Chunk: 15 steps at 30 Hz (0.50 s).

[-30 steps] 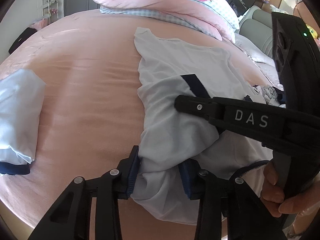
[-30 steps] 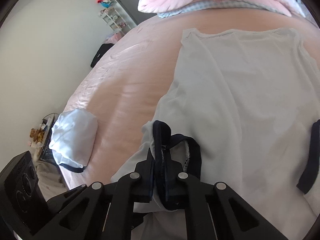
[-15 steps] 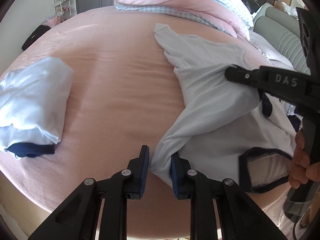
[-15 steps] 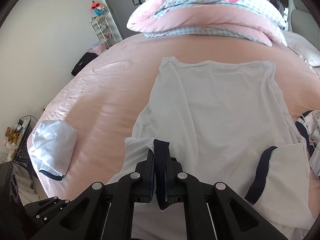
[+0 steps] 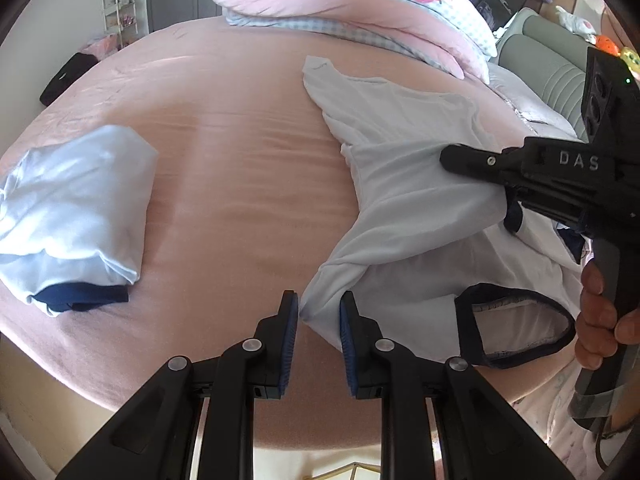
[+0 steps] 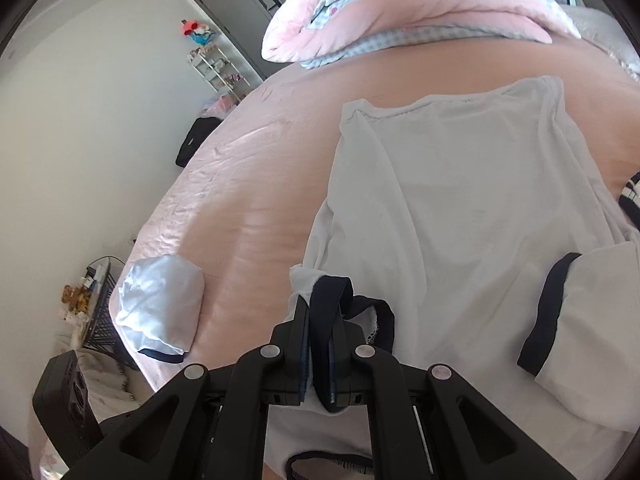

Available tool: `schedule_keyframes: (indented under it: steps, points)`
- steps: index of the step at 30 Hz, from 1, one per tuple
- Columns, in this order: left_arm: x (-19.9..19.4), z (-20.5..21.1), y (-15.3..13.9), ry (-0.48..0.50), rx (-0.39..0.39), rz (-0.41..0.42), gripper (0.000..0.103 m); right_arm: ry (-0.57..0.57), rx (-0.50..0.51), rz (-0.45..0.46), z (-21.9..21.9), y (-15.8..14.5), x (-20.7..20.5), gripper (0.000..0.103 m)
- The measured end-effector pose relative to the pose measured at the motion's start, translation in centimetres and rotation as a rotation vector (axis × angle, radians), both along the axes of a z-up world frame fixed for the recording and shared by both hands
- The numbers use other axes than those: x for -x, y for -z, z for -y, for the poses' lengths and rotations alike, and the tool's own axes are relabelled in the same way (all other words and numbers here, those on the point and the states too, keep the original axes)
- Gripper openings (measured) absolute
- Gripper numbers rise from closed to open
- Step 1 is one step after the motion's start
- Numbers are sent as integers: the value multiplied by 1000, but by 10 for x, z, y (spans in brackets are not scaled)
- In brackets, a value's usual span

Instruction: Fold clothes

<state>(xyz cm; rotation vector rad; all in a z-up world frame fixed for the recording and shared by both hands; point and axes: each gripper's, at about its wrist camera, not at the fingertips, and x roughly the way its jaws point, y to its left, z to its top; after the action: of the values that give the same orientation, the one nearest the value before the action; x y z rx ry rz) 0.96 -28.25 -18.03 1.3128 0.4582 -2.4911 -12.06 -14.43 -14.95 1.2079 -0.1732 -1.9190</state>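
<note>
The pink bed [image 5: 240, 168] carries a white navy-trimmed shirt [image 6: 460, 208] spread ahead of both sets of fingers. It looks light, limp and prone to sagging, so seams and trim are probably the best holds. The left gripper [image 5: 319, 316], nearly closed, pinches a bunched white edge; the right gripper [image 6: 319, 344] is clamped on a navy-trimmed cuff.

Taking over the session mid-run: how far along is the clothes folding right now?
Done: one light blue garment lies folded on the pink bed. In hand: the white shirt, partly lifted, with the left gripper pinching its bunched side and the right gripper clamped on navy trim. Left: no finished fold shows; its navy-cuffed sleeve lies loose. A striped item at the edge may be another garment.
</note>
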Motion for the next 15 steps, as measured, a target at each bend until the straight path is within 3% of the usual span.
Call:
schedule_keyframes:
  steps: [2, 4, 10, 15]
  points:
    - [6, 0, -3, 34, -15, 0, 28, -11, 7, 22, 0, 1, 0, 5]
    - [13, -1, 0, 39, -5, 14, 59, -18, 27, 42, 0, 2, 0, 5]
    - [28, -8, 5, 68, 44, 32, 62, -37, 47, 59, 2, -1, -2, 5]
    - [43, -7, 13, 80, 25, 35, 61, -47, 88, 107, 1, -1, -1, 5]
